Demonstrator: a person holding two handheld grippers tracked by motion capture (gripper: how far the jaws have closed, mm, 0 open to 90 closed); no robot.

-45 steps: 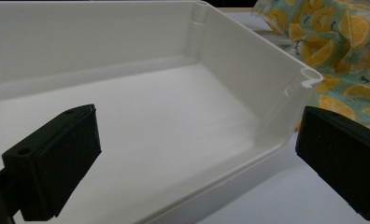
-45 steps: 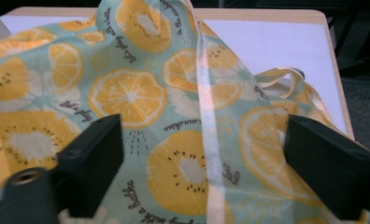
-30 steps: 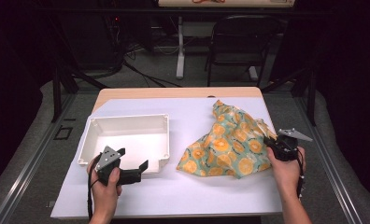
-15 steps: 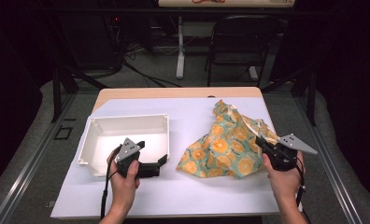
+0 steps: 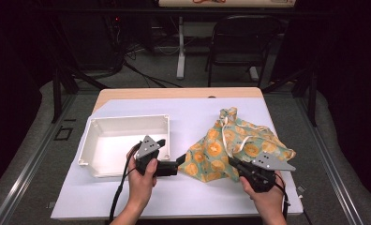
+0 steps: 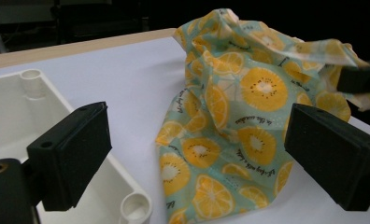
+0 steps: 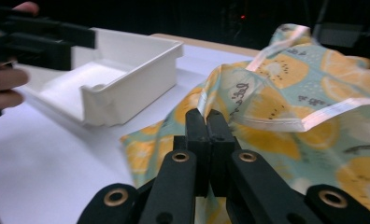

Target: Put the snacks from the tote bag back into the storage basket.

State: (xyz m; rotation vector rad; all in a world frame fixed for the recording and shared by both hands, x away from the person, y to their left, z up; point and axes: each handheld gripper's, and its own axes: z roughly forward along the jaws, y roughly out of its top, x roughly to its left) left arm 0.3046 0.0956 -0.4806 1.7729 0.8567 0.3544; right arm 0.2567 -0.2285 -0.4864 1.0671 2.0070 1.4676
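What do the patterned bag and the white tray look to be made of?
The drawstring bag looks like thin woven cotton, matte: it creases and drapes softly, with a printed orange-slice pattern and pale cord. The white tray looks like rigid moulded plastic with a slight sheen: smooth straight walls and round corner posts. Neither material is certain by look alone.

Teal bag (image 5: 230,152) (w/ orange slices), white tray (image 5: 122,140).
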